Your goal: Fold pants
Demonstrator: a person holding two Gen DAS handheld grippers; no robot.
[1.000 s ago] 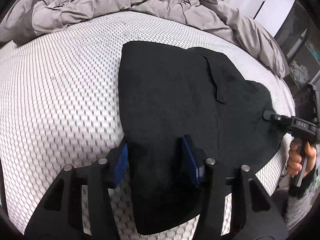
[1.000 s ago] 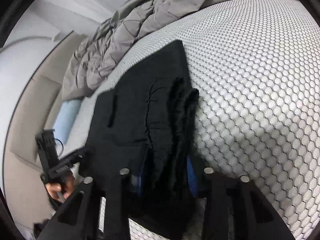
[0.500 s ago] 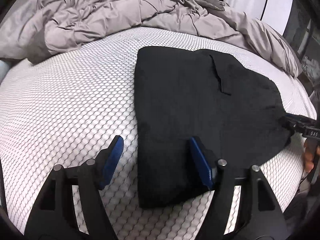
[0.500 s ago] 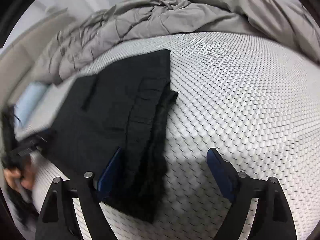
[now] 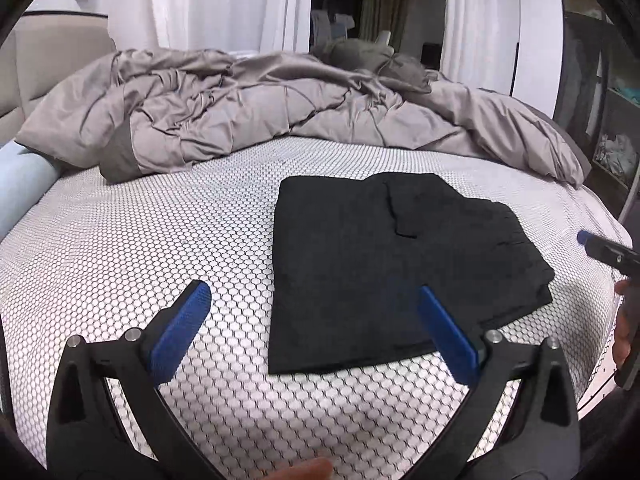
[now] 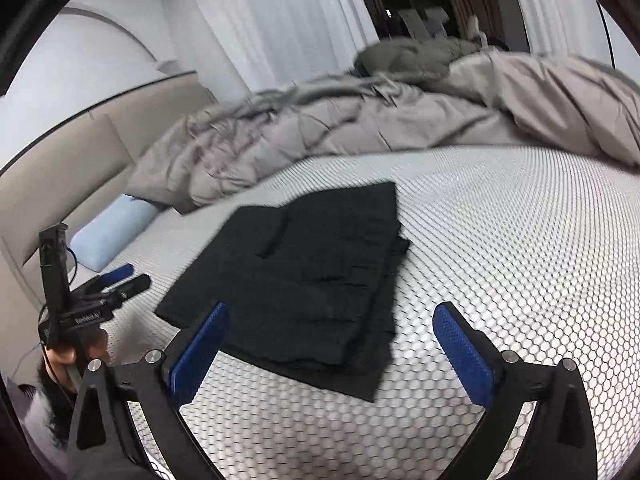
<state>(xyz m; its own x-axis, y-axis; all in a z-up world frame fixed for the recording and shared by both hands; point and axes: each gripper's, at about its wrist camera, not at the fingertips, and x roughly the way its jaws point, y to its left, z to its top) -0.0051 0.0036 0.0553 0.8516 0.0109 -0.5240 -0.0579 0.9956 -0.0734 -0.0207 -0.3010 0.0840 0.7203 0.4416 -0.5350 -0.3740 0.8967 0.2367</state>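
Observation:
The black pants (image 5: 392, 256) lie folded into a flat rectangle on the white honeycomb-patterned mattress (image 5: 160, 240). My left gripper (image 5: 312, 296) hovers above their near left edge. Its jaws are opening wide and grip nothing. In the right wrist view the pants (image 6: 312, 264) show stacked layers along their right side. My right gripper (image 6: 332, 309) hangs over their near end, jaws also opening, with no cloth pinched between the blue pads. Each gripper appears in the other's view: the right gripper (image 5: 600, 248) at the right edge, the left gripper (image 6: 116, 280) at the left.
A crumpled grey duvet (image 5: 280, 112) is heaped across the far side of the bed. A light blue pillow (image 6: 112, 232) lies by the beige headboard (image 6: 60, 168). White curtains (image 5: 220, 4) hang behind, and a dark shelf (image 5: 612, 128) stands at the right.
Both grippers let go of the pants, opened wide and drew back and upward. The pants now lie flat and free on the mattress.

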